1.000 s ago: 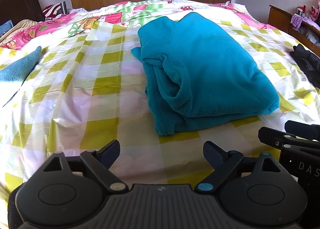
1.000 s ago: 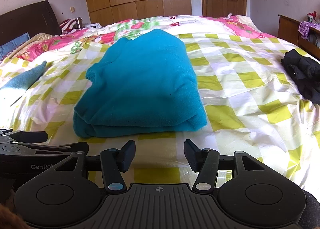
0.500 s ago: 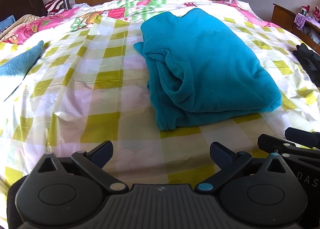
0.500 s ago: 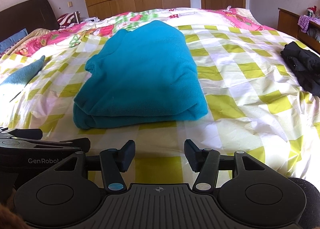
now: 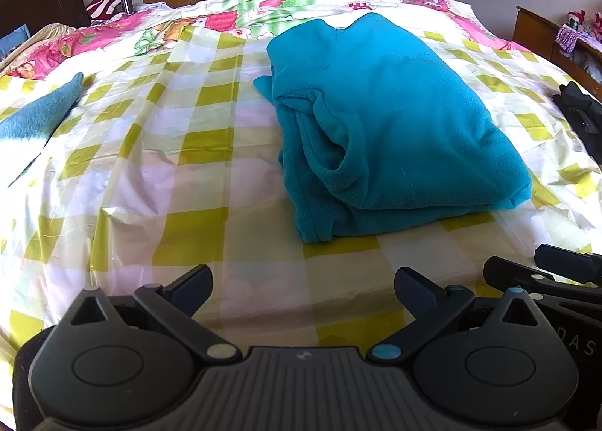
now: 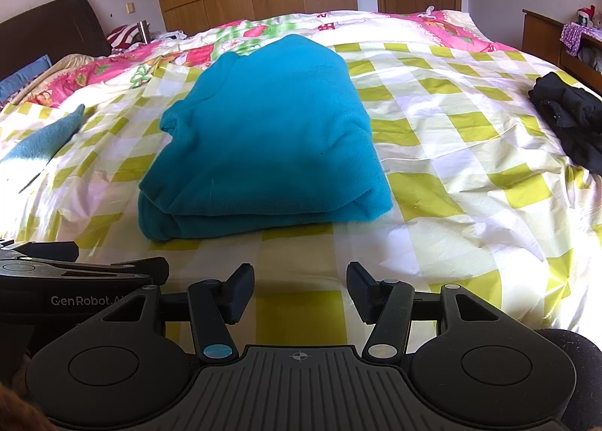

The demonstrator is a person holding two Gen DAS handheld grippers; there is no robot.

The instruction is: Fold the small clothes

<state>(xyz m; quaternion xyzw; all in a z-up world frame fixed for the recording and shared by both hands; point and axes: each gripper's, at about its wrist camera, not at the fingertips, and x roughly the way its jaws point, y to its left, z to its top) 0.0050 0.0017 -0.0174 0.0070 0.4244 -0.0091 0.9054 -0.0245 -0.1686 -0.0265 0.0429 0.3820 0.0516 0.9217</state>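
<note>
A teal fleece garment (image 5: 391,130) lies folded in a thick stack on the checked bed cover (image 5: 188,152); it also shows in the right wrist view (image 6: 271,145). My left gripper (image 5: 303,286) is open and empty, held back from the garment's near left corner. My right gripper (image 6: 299,286) is open and empty, just short of the garment's near folded edge. The left gripper's side shows at the left edge of the right wrist view (image 6: 75,276); the right gripper's side shows at the right edge of the left wrist view (image 5: 557,276).
A black garment (image 6: 572,119) lies bunched at the bed's right side. A blue-grey cloth (image 6: 45,137) lies at the left edge. A pink patterned quilt (image 6: 188,51) covers the far end. A wooden cabinet (image 6: 541,32) stands right, a dark headboard (image 6: 49,32) left.
Both grippers have drawn back slightly from the folded garment and lifted a little. The left gripper's fingers have spread wider. The garment has not moved.
</note>
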